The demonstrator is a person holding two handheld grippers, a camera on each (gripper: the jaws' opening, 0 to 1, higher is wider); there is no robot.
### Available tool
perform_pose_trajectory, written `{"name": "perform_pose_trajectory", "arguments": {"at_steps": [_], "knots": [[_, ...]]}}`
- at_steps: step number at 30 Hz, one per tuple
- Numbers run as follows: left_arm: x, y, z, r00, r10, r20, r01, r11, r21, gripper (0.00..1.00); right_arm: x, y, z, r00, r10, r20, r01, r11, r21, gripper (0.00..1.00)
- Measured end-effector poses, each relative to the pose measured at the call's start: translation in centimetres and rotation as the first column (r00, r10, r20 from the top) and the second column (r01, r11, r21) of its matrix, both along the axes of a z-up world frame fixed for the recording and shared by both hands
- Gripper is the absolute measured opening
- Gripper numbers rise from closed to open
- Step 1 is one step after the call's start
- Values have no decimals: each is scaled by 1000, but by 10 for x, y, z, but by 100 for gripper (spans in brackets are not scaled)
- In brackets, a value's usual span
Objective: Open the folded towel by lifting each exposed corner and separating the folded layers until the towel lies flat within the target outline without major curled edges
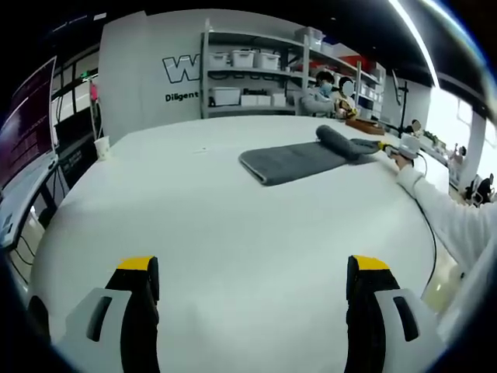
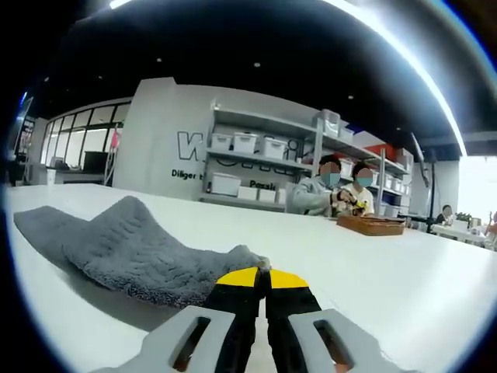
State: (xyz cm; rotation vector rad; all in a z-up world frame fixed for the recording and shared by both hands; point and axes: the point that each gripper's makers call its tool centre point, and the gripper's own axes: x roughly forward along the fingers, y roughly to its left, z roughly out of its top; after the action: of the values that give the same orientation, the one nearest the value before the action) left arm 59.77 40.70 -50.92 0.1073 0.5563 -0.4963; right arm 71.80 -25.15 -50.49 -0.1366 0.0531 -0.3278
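While the left gripper [image 1: 252,284] is hovering low over the white counter [image 1: 194,225], its jaws are standing wide apart w/ nothing between them, well short of the towel [image 1: 303,158]. That grey towel is lying toward the counter's far right part, mostly flat but w/ one end rolled or bunched up into a hump at its far side. Just beside the towel's right end, the right gripper [image 1: 398,148] is coming into the left gripper view, held by a hand w/ a white sleeve [image 1: 446,214] trailing back toward the counter's near right edge.

From the right gripper view, the right gripper [image 2: 262,273] is sitting w/ its yellow-tipped jaws together, right at the towel's [image 2: 128,245] near edge; prob. pinching a corner of the fabric, but the contact spot is too small to be sure. The towel is spreading away to the left of the jaws, thick pile showing, one layer lifted into a soft ridge.

Beyond the towel, two people [image 2: 342,194] are sitting at the counter's far side next to a wooden tray [image 2: 371,225]. Behind them, a shelf unit [image 1: 248,78] w/ white bins is standing against the wall. A paper cup [image 1: 102,147] is standing near the counter's far left edge, well apart from the towel.
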Motion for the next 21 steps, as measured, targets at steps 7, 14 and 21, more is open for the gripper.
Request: {"name": "perform_pose_trajectory", "arguments": {"at_steps": [7, 14, 21], "knots": [[0, -2, 0, 1000, -3, -2, 3, 1000, 4, 99, -3, -6, 1, 1000, -7, 0, 7, 1000, -4, 0], [1, -5, -1, 1000, -6, -5, 6, 1000, 8, 99, -6, -12, 1, 1000, -14, 1, 14, 1000, -2, 0], [1, -7, -2, 1000, -7, -6, 7, 1000, 13, 99, -9, -16, 1, 1000, -20, 0, 20, 1000, -5, 0]]}}
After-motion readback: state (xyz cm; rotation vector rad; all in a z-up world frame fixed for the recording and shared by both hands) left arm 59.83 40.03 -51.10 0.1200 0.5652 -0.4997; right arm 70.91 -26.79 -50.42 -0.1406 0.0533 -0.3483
